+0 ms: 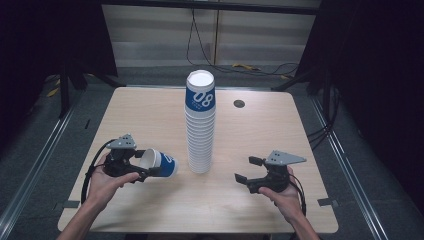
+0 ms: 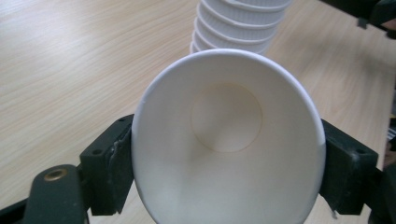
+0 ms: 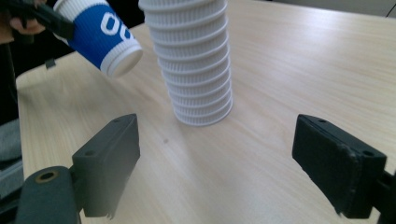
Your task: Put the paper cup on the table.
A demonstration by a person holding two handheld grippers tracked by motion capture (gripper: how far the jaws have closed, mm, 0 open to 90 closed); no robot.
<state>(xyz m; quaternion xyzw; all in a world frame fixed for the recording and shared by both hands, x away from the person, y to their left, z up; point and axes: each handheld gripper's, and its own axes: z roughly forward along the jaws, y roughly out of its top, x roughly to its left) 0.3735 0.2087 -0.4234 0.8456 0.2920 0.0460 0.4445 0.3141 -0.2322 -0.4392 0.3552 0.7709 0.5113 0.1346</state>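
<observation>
One paper cup point(image 1: 159, 162) was clamped in the left gripper point(image 1: 142, 166), lying on its side just above the worktop point(image 1: 150, 115) with its open mouth turned back toward the person's left hand point(image 1: 104, 182) and its base pointing at the tall stack of cups point(image 1: 200, 125) near the middle; held crosswise like that, it looked, as far as one could judge, like a cup either just pulled off the stack or about to be tipped upright and added to it; the two were near each other but not touching. The right gripper point(image 1: 245, 170) hovered on the other side of the stack with its jaws spread wide and nothing between them, seemingly kept ready to steady the column, which stood tall and narrow enough to topple at a nudge. The high view gave the whole layout, with the blue band on the top cup and both forearms coming in from below; the left gripper view looked straight into the cup point(image 2: 227, 144), showing its white inside and round bottom, with the black pads point(image 2: 111, 161) squeezing its rim from either side; the right gripper view revealed the cup's blue ribbed sleeve and white base point(image 3: 103, 39) hanging in the air beside the stack's lower ribbed rims point(image 3: 196, 65), and the bare wood between its own parted jaws.
</observation>
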